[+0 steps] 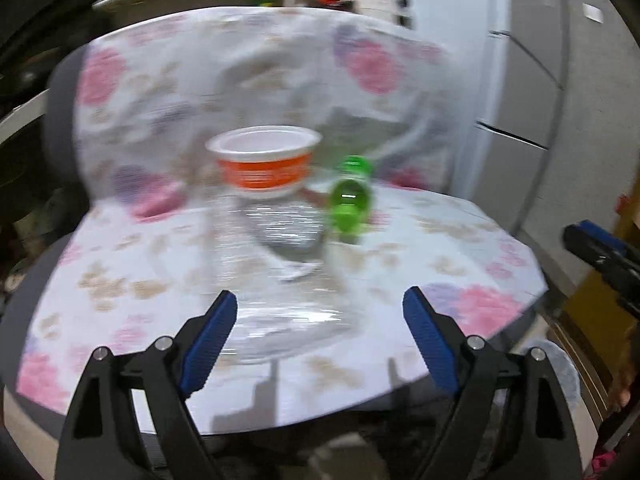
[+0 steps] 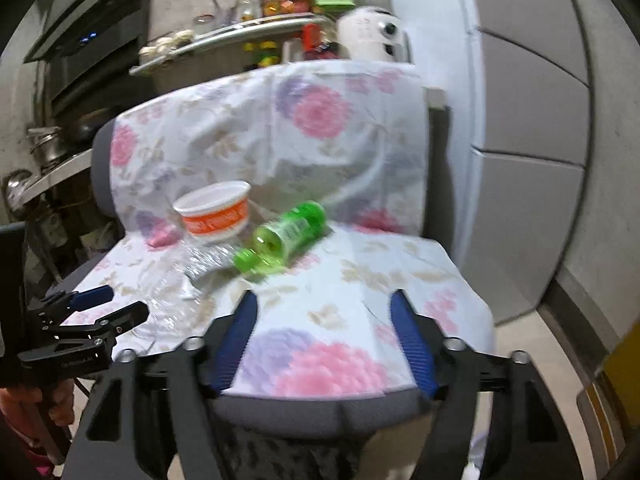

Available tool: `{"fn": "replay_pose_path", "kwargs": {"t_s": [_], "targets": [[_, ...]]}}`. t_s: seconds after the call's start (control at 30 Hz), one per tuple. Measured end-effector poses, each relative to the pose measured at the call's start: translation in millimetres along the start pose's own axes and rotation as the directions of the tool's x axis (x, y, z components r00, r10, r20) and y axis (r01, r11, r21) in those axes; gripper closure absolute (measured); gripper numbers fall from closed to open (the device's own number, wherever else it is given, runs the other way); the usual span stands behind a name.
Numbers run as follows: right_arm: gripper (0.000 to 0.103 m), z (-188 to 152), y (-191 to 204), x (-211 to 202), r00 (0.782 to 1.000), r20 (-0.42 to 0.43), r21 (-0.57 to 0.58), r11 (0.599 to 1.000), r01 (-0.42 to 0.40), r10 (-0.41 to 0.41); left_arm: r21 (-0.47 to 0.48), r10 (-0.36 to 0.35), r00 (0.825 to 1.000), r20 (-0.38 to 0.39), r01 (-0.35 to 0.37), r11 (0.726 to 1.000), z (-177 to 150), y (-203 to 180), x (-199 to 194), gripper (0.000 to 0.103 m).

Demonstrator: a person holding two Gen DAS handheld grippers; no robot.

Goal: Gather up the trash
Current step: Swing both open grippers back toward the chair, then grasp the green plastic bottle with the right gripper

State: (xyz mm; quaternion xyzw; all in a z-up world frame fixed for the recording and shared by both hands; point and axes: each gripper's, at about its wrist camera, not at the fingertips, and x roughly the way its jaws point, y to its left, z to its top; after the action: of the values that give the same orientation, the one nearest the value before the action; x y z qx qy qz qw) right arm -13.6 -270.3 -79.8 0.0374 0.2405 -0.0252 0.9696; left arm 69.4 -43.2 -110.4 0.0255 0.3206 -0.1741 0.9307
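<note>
On a chair draped with a floral cloth [image 1: 160, 240] [image 2: 360, 280] lie an orange-and-white cup [image 1: 265, 162] [image 2: 216, 212], a green plastic bottle [image 1: 352, 196] [image 2: 286, 236] on its side, and a clear crumpled plastic bottle [image 1: 280, 264] [image 2: 192, 276]. My left gripper [image 1: 320, 320] is open and empty, its fingers either side of the clear bottle's near end. It also shows in the right wrist view [image 2: 114, 302]. My right gripper [image 2: 324, 316] is open and empty above the seat's front, short of the green bottle.
A grey cabinet [image 2: 540, 120] stands right of the chair. Shelves with bottles and jars [image 2: 280, 4] and a black appliance [image 2: 88, 40] are behind. A white bin liner [image 1: 560, 364] sits low at the right. The right gripper's tip [image 1: 600, 248] shows at the right edge.
</note>
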Motion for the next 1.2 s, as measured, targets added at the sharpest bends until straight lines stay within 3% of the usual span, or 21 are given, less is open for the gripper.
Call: {"fn": "replay_pose_path", "kwargs": {"t_s": [0.33, 0.67, 0.87, 1.0, 1.07, 1.2], "targets": [[0.025, 36.8, 39.9, 82.6, 0.997, -0.069, -0.064, 0.998, -0.025, 0.021, -0.139, 0.134, 0.990, -0.035, -0.138, 0.981, 28.1, 67.8, 11.7, 0.020], [0.026, 77.2, 56.8, 214.8, 0.985, -0.166, -0.008, 0.999, 0.033, -0.034, -0.182, 0.166, 0.986, -0.027, -0.168, 0.969, 64.8, 99.9, 53.7, 0.020], [0.029, 85.4, 55.0, 283.5, 0.959, -0.277, 0.041, 0.996, 0.077, -0.063, -0.211, 0.169, 0.985, -0.038, -0.173, 0.962, 79.0, 114.9, 81.0, 0.020], [0.029, 79.8, 54.2, 315.0, 0.929, -0.361, 0.053, 0.993, 0.101, -0.075, -0.223, 0.149, 0.988, -0.045, -0.156, 0.962, 80.1, 117.0, 90.6, 0.020], [0.028, 71.7, 48.3, 323.7, 0.910, -0.414, 0.096, 0.993, 0.075, -0.029, -0.216, 0.143, 0.988, -0.053, -0.151, 0.965, 78.1, 115.9, 92.8, 0.020], [0.041, 64.8, 43.0, 308.3, 0.908, -0.418, 0.109, 0.994, 0.032, 0.017, -0.214, 0.136, 0.988, -0.072, -0.148, 0.965, 70.4, 114.0, 92.5, 0.020]]}}
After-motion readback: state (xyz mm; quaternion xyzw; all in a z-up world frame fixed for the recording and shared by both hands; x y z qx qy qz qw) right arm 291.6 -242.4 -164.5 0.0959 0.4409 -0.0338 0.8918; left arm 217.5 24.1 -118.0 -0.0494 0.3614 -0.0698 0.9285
